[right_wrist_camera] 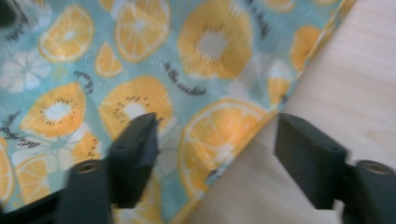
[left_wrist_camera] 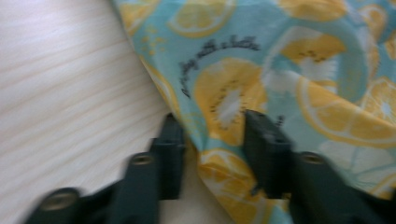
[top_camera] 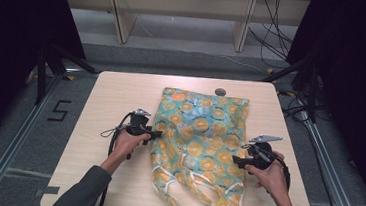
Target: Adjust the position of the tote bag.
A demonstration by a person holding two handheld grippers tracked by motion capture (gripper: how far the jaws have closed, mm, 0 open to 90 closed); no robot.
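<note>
Your citrus-print bag [top_camera: 200,144] lies flat across the middle of the table [top_camera: 116,92], handles [top_camera: 199,184] bunched at the end nearest you, and you have a gripper at each long side of it. Your left gripper [top_camera: 157,134] sits at the bag's left edge with its jaws partly apart: in the left gripper view the edge of the fabric [left_wrist_camera: 219,135] runs between them, one jaw on bare wood and the other over the print, but the pads are not pinching anything. Your right gripper [top_camera: 236,161] stands wider at the right edge, one jaw over the cloth [right_wrist_camera: 140,93] and the other out over the table, the hem passing through the gap, nothing gripped. The danger, I judge, is closing too shallow: with so little hem between the pads the thin cloth could slide out as you lift or pull. Closing on a single layer is the other trap, since the bag would open up or twist rather than move as one piece. Uneven pulls from the two sides could skew it, and the loose handles near you may drag and snag
</note>
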